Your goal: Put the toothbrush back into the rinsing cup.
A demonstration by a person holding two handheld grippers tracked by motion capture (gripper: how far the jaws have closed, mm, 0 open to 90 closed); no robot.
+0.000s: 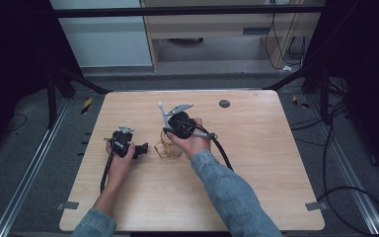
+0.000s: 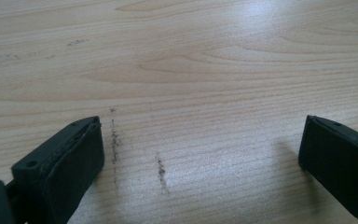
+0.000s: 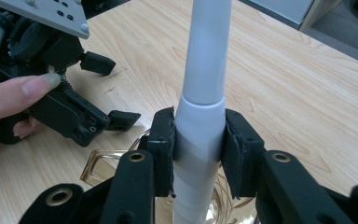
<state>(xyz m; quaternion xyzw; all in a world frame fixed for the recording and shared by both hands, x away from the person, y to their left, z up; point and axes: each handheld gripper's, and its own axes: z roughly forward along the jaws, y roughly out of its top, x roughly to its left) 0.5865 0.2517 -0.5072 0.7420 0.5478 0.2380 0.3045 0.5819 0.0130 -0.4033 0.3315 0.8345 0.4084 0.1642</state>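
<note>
Gripping a white tube upright between my right tongs, both pads pressed on its sides, I hold it near the middle of the bench, directly over a clear glass mug. My left tongs sit just to the left, low over the wood, jaws spread wide with nothing between them.

My left gripper hangs low over the pale, wood-grain table top, its two black padded jaws spread wide with nothing between them. Two short, dark, gritty scuff marks streak the bare wood just beside the left-hand jaw.
</note>
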